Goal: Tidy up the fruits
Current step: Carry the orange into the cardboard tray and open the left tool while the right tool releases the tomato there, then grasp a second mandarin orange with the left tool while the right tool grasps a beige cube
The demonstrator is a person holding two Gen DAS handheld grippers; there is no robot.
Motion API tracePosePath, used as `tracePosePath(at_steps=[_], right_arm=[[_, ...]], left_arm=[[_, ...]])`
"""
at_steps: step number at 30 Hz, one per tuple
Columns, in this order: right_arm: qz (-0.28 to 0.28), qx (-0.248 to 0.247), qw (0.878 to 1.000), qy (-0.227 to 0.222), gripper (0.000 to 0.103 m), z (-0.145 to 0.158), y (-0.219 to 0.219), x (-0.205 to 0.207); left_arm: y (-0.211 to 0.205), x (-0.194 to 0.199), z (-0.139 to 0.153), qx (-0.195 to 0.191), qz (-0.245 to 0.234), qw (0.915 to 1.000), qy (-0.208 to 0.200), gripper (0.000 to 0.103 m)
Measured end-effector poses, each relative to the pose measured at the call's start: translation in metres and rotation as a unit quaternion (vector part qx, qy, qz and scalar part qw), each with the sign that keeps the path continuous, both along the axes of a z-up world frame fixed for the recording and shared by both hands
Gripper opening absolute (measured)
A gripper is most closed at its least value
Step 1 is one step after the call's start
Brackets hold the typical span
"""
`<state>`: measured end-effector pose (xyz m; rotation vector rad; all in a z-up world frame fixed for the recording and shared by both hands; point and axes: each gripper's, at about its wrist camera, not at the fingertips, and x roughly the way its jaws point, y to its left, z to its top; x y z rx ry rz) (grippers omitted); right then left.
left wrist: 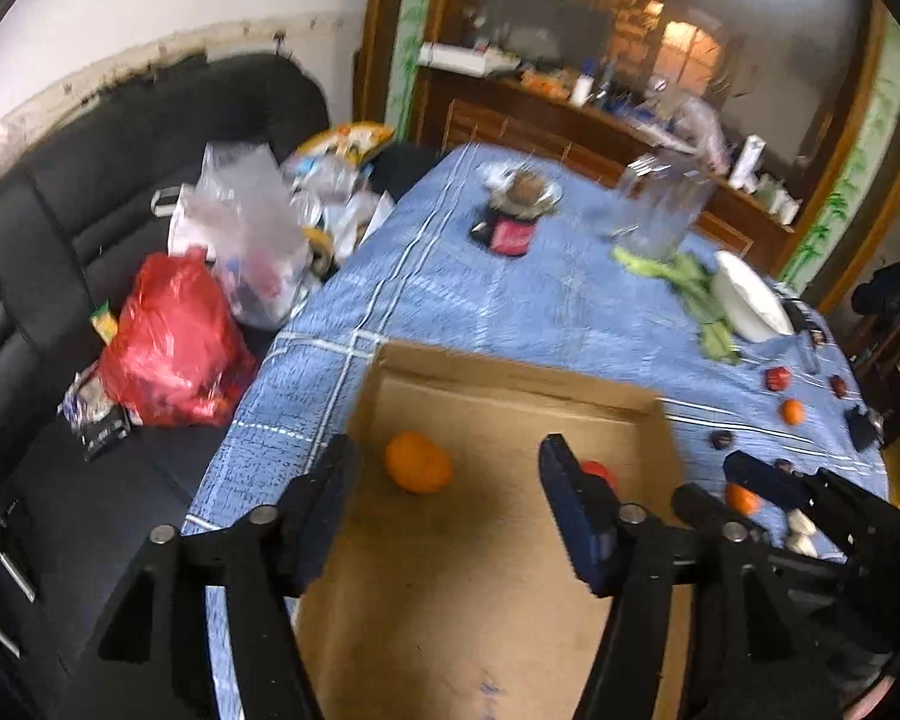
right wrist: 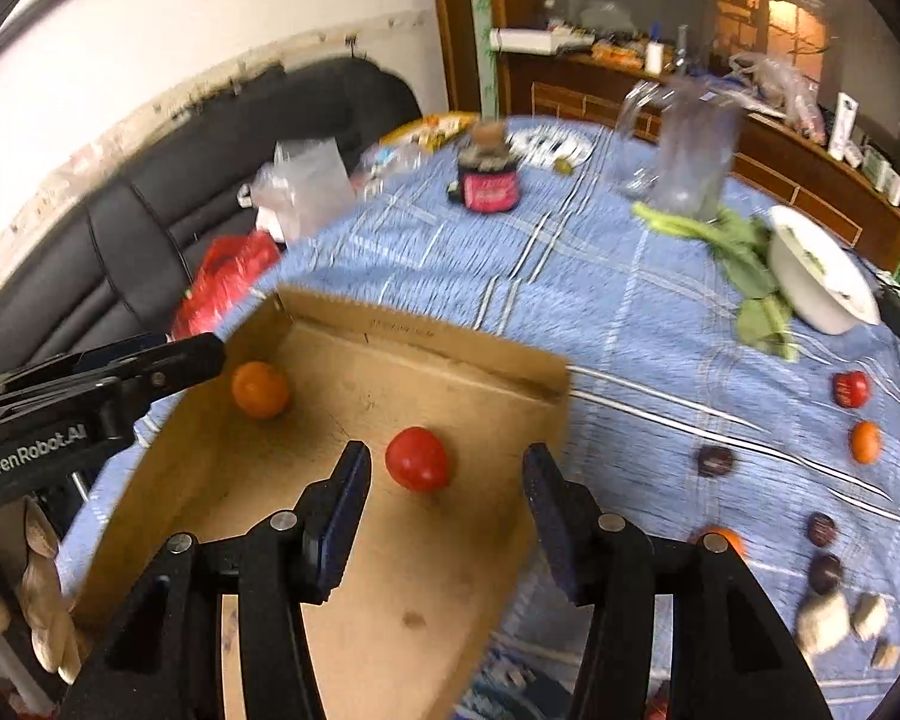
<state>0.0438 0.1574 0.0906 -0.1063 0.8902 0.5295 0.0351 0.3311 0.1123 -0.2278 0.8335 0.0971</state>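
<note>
The box (right wrist: 390,540) fills the lower centre of both views on the blue cloth (right wrist: 570,276), with an orange (right wrist: 260,389) at its upper left and a tomato (right wrist: 417,459) at mid-frame. Both the left gripper (left wrist: 444,480) and the right gripper (right wrist: 444,483) stand open, empty, above that fruit. Next, I judge, lift clear of the box wall and go for the loose fruit (right wrist: 865,441) at right, squeezing gently.

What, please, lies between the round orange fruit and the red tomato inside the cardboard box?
Nothing: bare cardboard floor separates the round orange fruit from the red tomato in the cardboard box, clearest in the right wrist view.
</note>
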Motion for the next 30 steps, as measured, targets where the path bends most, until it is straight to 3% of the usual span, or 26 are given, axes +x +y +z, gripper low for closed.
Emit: tracePosePath(at_steps=[4, 8, 12, 19, 24, 30], right_arm=[[-0.031, 0.012, 0.999, -0.027, 0.063, 0.022, -0.060, -0.028], [-0.085, 0.021, 0.996, -0.035, 0.068, 0.028, -0.130, -0.049], [-0.145, 0.030, 0.989, -0.022, 0.068, 0.019, -0.201, -0.065], [-0.229, 0.047, 0.972, 0.006, 0.068, -0.011, -0.297, -0.086], [-0.227, 0.069, 0.971, 0.024, 0.068, -0.027, -0.313, -0.089], [-0.185, 0.073, 0.979, 0.041, 0.068, -0.048, -0.289, -0.085]], left_arm=[[-0.035, -0.027, 0.016, 0.003, -0.042, 0.9989, -0.023, 0.071], [-0.082, -0.048, 0.013, -0.006, -0.096, 0.9952, -0.021, 0.072], [-0.133, -0.061, -0.003, -0.015, -0.148, 0.9889, -0.007, 0.072], [-0.196, -0.070, -0.036, 0.007, -0.197, 0.9800, 0.025, 0.072], [-0.218, -0.073, -0.061, 0.015, -0.210, 0.9765, 0.046, 0.072], [-0.230, -0.075, -0.078, 0.016, -0.215, 0.9746, 0.059, 0.072]])
